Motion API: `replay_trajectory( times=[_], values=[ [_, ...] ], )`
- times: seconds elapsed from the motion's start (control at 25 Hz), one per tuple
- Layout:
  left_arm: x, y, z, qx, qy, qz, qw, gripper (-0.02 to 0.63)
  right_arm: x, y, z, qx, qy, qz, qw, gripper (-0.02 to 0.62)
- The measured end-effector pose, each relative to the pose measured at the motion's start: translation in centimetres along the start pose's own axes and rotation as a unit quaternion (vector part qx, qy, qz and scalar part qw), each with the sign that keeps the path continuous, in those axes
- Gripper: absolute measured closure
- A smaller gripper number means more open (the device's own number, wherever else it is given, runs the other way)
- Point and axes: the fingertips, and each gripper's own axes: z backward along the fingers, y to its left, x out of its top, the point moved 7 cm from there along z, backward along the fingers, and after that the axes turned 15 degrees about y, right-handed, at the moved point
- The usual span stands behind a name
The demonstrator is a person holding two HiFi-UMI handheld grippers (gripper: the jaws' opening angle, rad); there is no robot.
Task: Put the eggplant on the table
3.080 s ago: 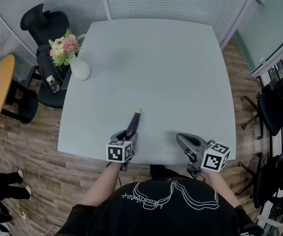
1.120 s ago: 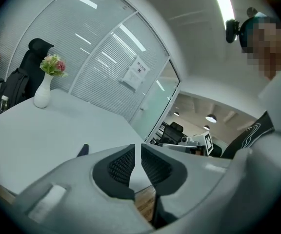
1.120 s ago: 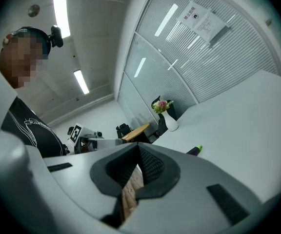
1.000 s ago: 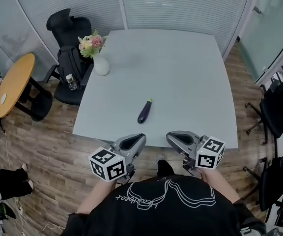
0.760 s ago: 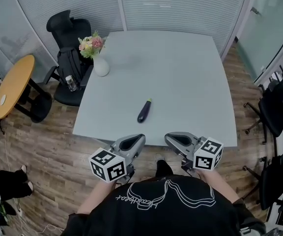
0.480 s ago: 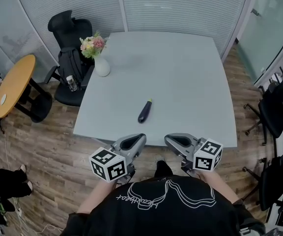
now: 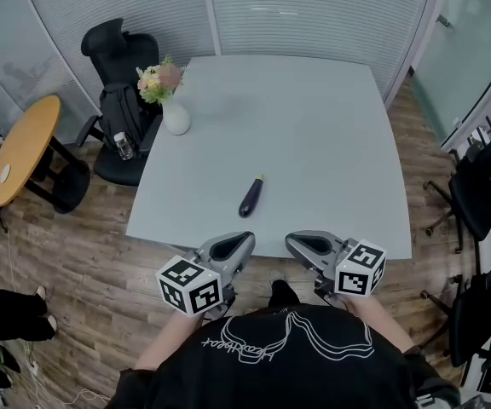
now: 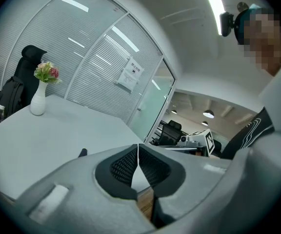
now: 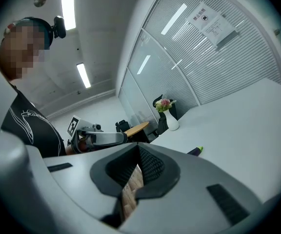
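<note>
A dark purple eggplant with a green stem lies alone on the light grey table, near its front edge. My left gripper hangs shut and empty just off that edge, below the eggplant. My right gripper sits beside it, also shut and empty. In the left gripper view the jaws meet with nothing between them, and the eggplant's end peeks over them. The right gripper view shows closed jaws and the eggplant lying beyond.
A white vase of flowers stands at the table's far left corner. A black office chair and a round orange table are to the left. More black chairs stand at the right. Wooden floor surrounds the table.
About three seconds ago my left gripper was at the eggplant on the table; it has since let go and drawn back off the edge. Over the last second both grippers stay nearly still.
</note>
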Motion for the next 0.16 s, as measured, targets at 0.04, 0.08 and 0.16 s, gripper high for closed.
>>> replay_trajectory(
  times=[0.04,0.08,0.16],
  values=[
    [0.10,0.19,-0.11,0.000,0.001,0.001,1.0000,0.586,0.14,-0.16,-0.11,0.002,-0.001,0.000,1.000,0.588],
    [0.21,0.39,-0.22,0.001,0.002,0.001,1.0000,0.586,0.30,-0.33,-0.21,0.003,-0.002,0.000,1.000,0.588],
    [0.43,0.81,-0.47,0.002,0.004,0.002,1.0000,0.586,0.63,-0.69,-0.39,0.003,-0.004,0.000,1.000,0.588]
  ],
)
